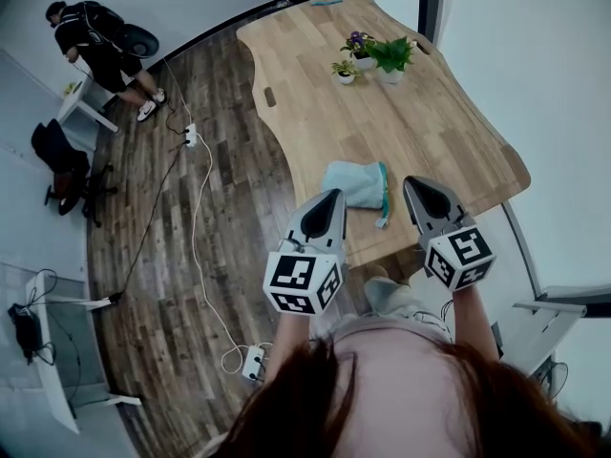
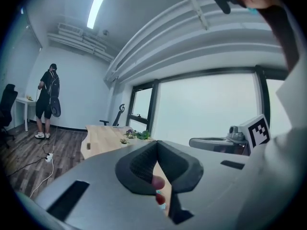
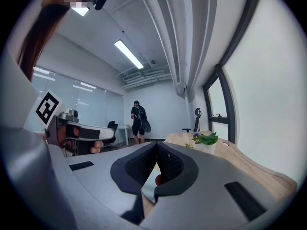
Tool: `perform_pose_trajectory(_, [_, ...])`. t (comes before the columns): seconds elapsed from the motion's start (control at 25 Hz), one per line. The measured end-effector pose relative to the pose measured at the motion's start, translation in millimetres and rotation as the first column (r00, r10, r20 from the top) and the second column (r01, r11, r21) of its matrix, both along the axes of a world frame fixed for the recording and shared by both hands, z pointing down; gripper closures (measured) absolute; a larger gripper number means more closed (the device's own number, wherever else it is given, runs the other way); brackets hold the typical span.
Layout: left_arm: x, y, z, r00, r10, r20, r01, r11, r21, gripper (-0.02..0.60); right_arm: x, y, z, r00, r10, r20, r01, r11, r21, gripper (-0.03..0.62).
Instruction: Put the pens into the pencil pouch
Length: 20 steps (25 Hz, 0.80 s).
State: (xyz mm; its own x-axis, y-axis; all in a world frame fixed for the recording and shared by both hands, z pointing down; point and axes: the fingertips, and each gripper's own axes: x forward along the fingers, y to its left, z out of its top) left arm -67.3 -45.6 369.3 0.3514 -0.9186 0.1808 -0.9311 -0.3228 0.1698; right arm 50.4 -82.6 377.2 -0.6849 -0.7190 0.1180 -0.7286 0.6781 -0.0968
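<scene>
A pale teal pencil pouch [image 1: 355, 183] with a teal zip lies near the front edge of the wooden table [image 1: 430, 132]. No pen shows in the head view. My left gripper [image 1: 332, 195] is held up just left of the pouch, and my right gripper [image 1: 412, 183] just right of it. Both are shut with nothing between their tips. In the left gripper view the jaws [image 2: 157, 145] meet, with a small red and pink shape [image 2: 159, 182] below them that I cannot identify. In the right gripper view the jaws [image 3: 156, 145] also meet above a red spot [image 3: 158, 180].
Three small potted plants [image 1: 390, 57] stand at the table's far end. A person [image 1: 95, 41] stands by a white desk at the far left. White cables and a power strip [image 1: 252, 361] lie on the wood floor left of me.
</scene>
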Motion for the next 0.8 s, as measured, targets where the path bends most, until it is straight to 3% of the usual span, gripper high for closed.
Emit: perform_pose_trajectory(0.8, [4,78,-27,1.000,-0.023,0.016,0.022,0.998,0.054,0.578,20,72,-36,0.998,0.053,-0.015,-0.051,0.991,0.122,0.594])
